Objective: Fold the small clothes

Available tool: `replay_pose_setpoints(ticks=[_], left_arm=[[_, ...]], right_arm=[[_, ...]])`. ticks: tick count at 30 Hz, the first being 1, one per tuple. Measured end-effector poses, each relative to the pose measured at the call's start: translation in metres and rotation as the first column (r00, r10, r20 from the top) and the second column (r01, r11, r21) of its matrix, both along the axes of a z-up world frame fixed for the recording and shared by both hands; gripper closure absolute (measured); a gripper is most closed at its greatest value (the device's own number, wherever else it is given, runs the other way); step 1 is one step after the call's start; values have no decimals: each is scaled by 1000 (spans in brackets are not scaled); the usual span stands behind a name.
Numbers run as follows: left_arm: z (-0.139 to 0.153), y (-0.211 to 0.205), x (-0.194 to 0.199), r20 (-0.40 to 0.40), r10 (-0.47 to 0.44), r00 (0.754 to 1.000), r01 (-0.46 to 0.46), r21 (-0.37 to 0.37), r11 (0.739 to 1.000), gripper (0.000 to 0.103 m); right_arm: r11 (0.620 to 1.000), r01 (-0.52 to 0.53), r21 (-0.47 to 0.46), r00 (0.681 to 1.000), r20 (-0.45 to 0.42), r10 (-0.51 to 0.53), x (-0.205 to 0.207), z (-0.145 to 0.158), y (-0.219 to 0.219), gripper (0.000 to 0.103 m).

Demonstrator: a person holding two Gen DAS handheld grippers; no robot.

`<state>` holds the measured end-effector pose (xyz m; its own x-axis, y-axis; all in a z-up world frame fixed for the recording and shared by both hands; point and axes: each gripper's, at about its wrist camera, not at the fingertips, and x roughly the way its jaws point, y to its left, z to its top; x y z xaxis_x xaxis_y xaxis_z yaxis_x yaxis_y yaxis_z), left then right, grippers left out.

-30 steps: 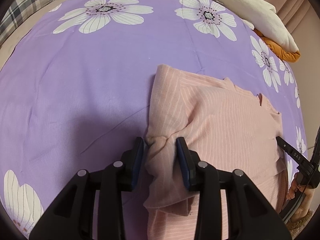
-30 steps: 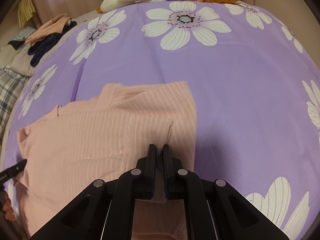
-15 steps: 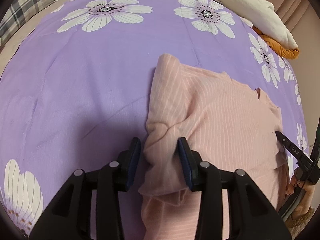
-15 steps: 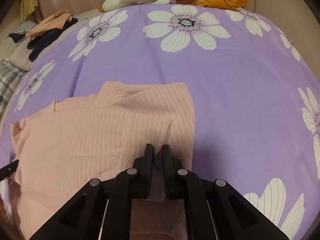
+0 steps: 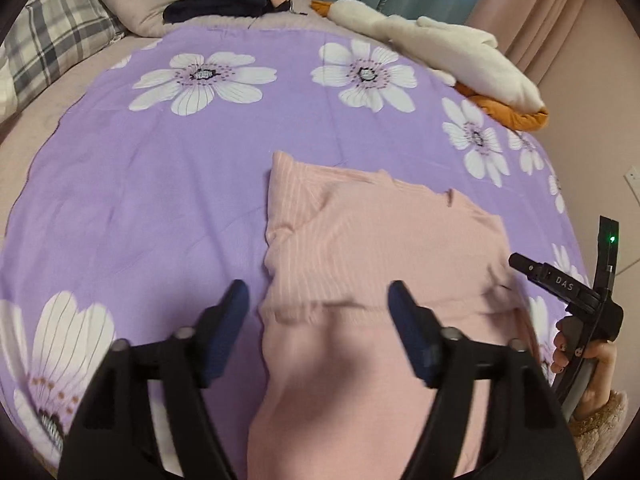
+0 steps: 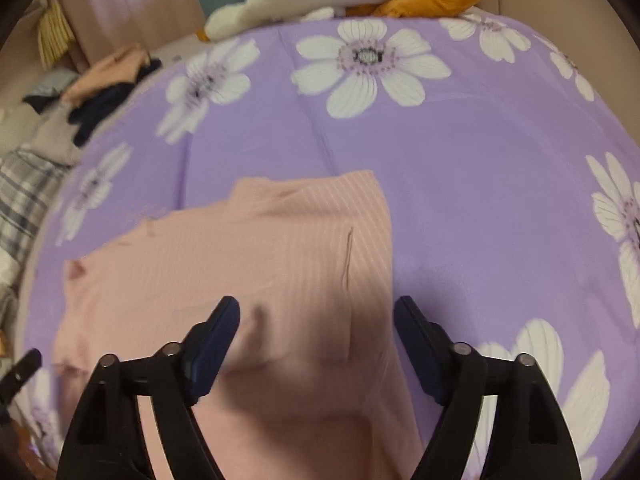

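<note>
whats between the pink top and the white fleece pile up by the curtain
Only bare purple flowered bedsheet lies between the pink top and the white fleece pile; no other garment sits on that stretch. Both wrist views show it.

"DAS" in white letters, on right gripper (image 5: pixel 560 284) (black body)

left wrist: close, looking down | right wrist: likewise | shared: pink garment (image 5: pixel 380 264)

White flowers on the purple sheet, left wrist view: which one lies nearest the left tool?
The flower at the lower left, beside the left tool; the others lie farther off.
</note>
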<state>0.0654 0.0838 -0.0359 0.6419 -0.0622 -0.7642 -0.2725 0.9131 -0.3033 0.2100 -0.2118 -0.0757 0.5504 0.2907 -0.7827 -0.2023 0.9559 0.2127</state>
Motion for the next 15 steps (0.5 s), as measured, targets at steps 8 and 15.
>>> replay_pose_setpoints(ticks=[8,15], left_arm=[[-1,-10,-58,11,-1,1000,1,-26,1000,17],[-15,-14,-96,-14,17,1000,-18,-45,999,16]], right_arm=[[998,-66,-8,992,111,66,-76,38,-21,24],[995,-94,25,990,111,91,-131,32,-40,24]])
